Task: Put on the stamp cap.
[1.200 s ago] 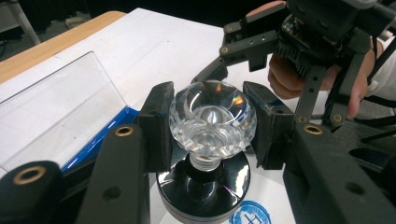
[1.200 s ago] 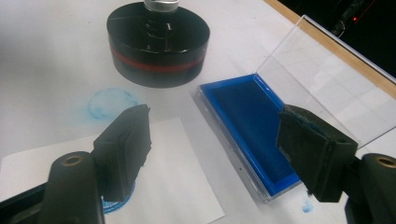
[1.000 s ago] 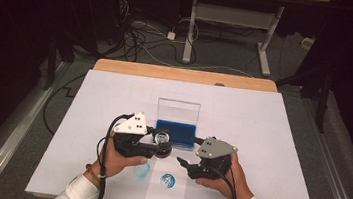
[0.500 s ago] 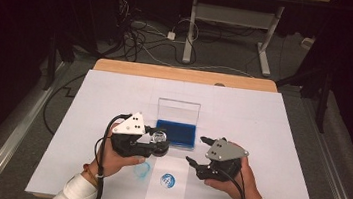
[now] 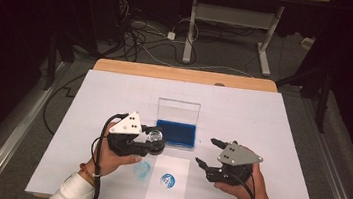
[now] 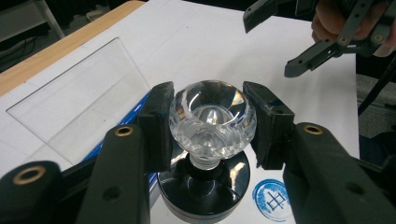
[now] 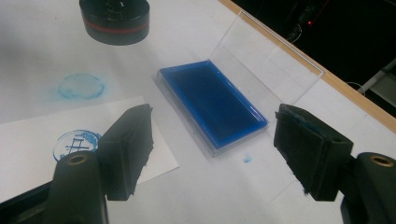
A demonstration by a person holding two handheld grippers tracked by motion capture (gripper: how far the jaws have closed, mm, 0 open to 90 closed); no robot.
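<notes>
stamps: 1 (image 6: 212, 122), clamped in left gripper (image 6: 212, 126) | ink pads: 1 (image 7: 212, 105) | paper sheets: 1 (image 5: 167, 181) | right gripper (image 5: 207, 152): empty, jaws apart, just closing

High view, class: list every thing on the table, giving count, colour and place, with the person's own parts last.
Stamp: one, clear faceted knob on black round base, held beside the ink pad.
Ink pad: one, blue, clear lid raised, table centre.
Paper sheet: one, white, blue round print, near edge.
Ink smudge: one, pale blue, left of the paper sheet.
Table: one, white-covered.
Left tongs: black, shut on stamp.
Right tongs: black, open, empty.
</notes>
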